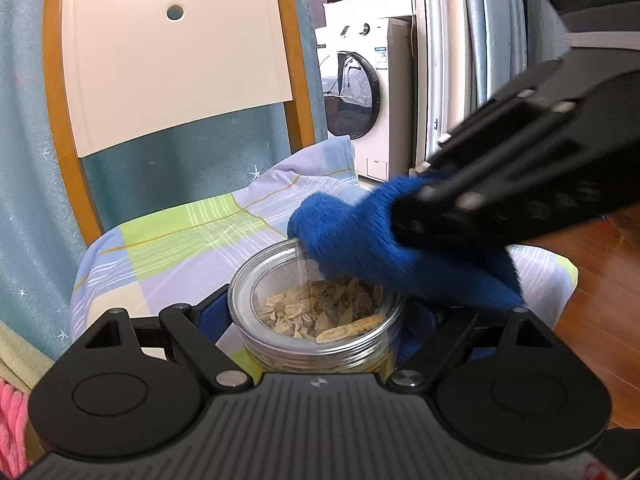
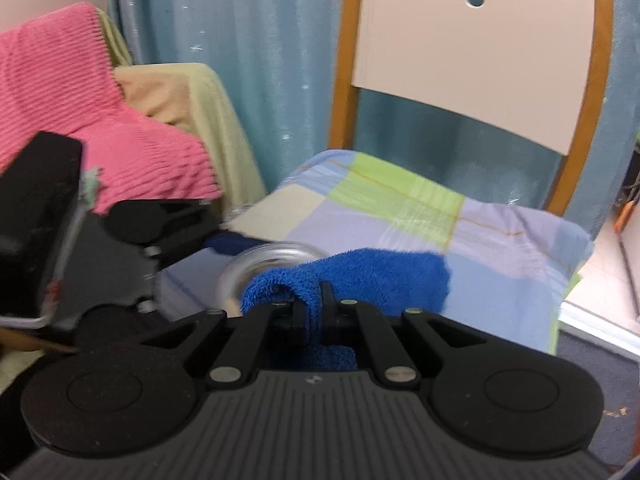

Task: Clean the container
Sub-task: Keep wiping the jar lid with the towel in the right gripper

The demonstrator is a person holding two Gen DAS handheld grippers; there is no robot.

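Left wrist view shows the left gripper [image 1: 320, 312] with its jaws set either side of a clear jar [image 1: 318, 304], clenched on its wall just below the rim, so the jar stands upright with its open mouth facing up, directly ahead of the camera. The jar sits over the front middle of a checked cushion [image 1: 180, 236] on a chair [image 1: 56, 92], though whether its base touches the cushion cannot be told. Inside lie pale dried slices [image 1: 320, 314], covering the bottom in a loose layer. From the right side comes the right gripper [image 2: 312, 308], its jaws pinched shut on a folded blue cloth [image 1: 384, 240]; the cloth's lower fold rests on the jar's far right rim and dips a little into the mouth. Right wrist view is blurred, with the jar's rim just left of the cloth and the left gripper's body beyond it at the left edge. The coming wipe turns on this: the rim lies below and slightly left of the cloth-bearing jaws, so the right hand is the working one, and the left only steadies. A washing machine [image 1: 360, 92] stands well behind.
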